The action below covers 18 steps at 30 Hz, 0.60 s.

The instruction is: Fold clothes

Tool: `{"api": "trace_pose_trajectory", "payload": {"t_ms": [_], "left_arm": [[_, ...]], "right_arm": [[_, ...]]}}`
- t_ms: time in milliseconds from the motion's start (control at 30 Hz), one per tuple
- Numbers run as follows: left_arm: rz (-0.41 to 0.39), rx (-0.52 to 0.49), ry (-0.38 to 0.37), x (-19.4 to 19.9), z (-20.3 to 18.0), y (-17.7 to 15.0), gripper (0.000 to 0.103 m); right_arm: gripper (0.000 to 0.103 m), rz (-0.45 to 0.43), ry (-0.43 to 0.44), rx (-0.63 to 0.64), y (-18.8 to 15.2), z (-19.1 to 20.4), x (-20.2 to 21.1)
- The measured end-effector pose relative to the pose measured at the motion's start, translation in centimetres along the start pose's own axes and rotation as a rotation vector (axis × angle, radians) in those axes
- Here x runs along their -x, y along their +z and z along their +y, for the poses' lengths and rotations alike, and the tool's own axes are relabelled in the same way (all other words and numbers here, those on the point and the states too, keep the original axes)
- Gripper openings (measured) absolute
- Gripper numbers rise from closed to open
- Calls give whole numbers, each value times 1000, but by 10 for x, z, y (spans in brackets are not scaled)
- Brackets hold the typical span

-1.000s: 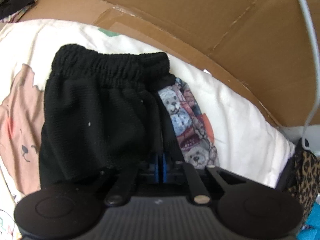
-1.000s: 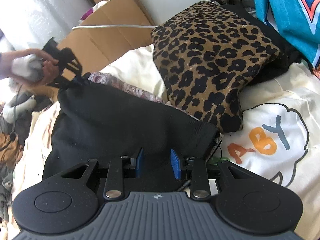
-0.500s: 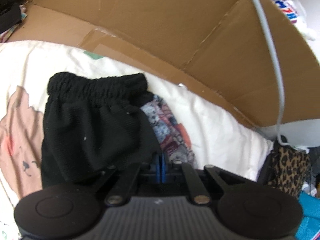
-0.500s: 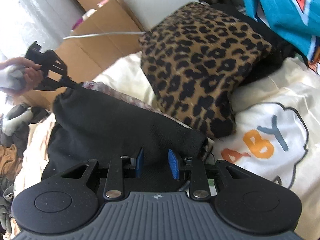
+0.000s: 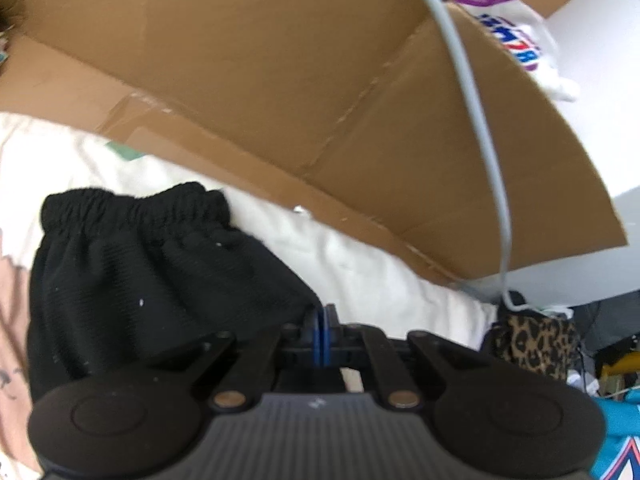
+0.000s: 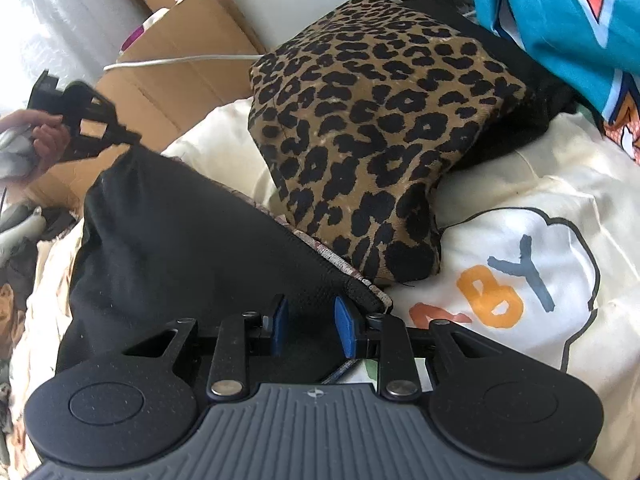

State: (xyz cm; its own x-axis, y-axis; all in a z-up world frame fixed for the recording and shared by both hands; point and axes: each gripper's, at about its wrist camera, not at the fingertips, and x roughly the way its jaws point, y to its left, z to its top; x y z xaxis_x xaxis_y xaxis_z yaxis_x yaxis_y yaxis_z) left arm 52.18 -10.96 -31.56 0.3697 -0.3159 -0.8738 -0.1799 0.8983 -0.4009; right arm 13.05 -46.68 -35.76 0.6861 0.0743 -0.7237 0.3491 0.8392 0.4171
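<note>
- Lifting is what marks this moment: against the view a second ago, the left gripper [image 5: 321, 334] rides higher, its blue pads pressed together on a corner of the black shorts [image 5: 152, 280], and more of the cardboard box [image 5: 320, 92] fills its camera.
- The teddy-print cloth that showed beside the shorts in the left view a second ago is now covered there by the raised black fabric; a thin edge of patterned fabric [image 6: 340, 264] shows in the right view.
- The right gripper [image 6: 310, 330] has its pads spread a little wider than before, with black fabric lying between them and nothing pinched.
- I judge the fold is in progress: one corner is being carried while the other side sits loose, so the right gripper may need to close before the cloth can be drawn over evenly.
- Only the left view shows the gathered waistband [image 5: 136, 204] lying on the cream bedding [image 5: 380, 256].
- Only the right view shows the hand [image 6: 44, 140] holding the left gripper, the taut lifted corner, and the leopard-print cushion [image 6: 372, 132] just beside the shorts.
</note>
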Motion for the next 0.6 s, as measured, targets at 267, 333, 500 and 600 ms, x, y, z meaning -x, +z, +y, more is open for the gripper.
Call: {"api": "trace_pose_trajectory", "payload": {"t_ms": [267,333,500,600], "left_arm": [[39,-24,10,-29,5,-2,18],[50,-53,16,-30,5,-2,20],[-2,-75,46,-1,8,20,49],[-17,-35,71,11,20,33,53]], "right_arm": [[30,25,-9,19,1,-4,-1],[30,27,-11,22,0,-4,0],[31,20,-15,8,-1,-4,1],[31,16,-15,-1,-2,-4,0]]}}
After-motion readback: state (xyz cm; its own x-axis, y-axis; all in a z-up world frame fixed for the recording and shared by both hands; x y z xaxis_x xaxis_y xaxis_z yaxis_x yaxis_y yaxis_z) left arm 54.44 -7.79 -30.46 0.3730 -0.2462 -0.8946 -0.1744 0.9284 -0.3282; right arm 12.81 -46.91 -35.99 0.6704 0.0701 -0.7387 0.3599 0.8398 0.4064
